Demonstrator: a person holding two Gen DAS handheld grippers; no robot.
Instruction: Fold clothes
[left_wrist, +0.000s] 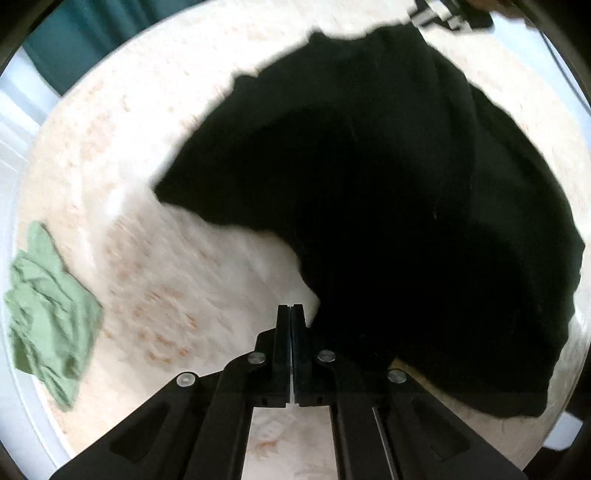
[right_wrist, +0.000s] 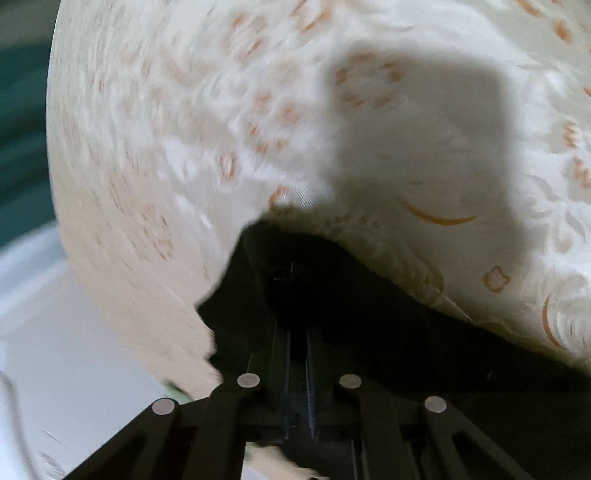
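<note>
In the left wrist view we see the left gripper (left_wrist: 291, 308) at the lower middle of the frame, its two black fingers pressed flat together with nothing visibly between the tips; the edge of the black garment (left_wrist: 369, 192) lies just beside the right finger, and we cannot tell whether any cloth is caught lower down. The garment spreads across the centre and right of the frame, on a cream cloth (left_wrist: 166, 258) with faint orange patterns. At the lower left of the frame a crumpled green garment (left_wrist: 48, 314) lies well apart from the black one. At the top right of the frame, a bit of the other gripper shows at the garment's far edge (blurred, so little detail).

In the right wrist view, the right gripper (right_wrist: 295, 269) sits at the lower middle, clenched on a fold of the black garment (right_wrist: 369, 314), which drapes over the fingertips and runs to the lower right. A grey shadow (right_wrist: 424, 140) falls on the cream cloth (right_wrist: 184, 110) above it.
</note>
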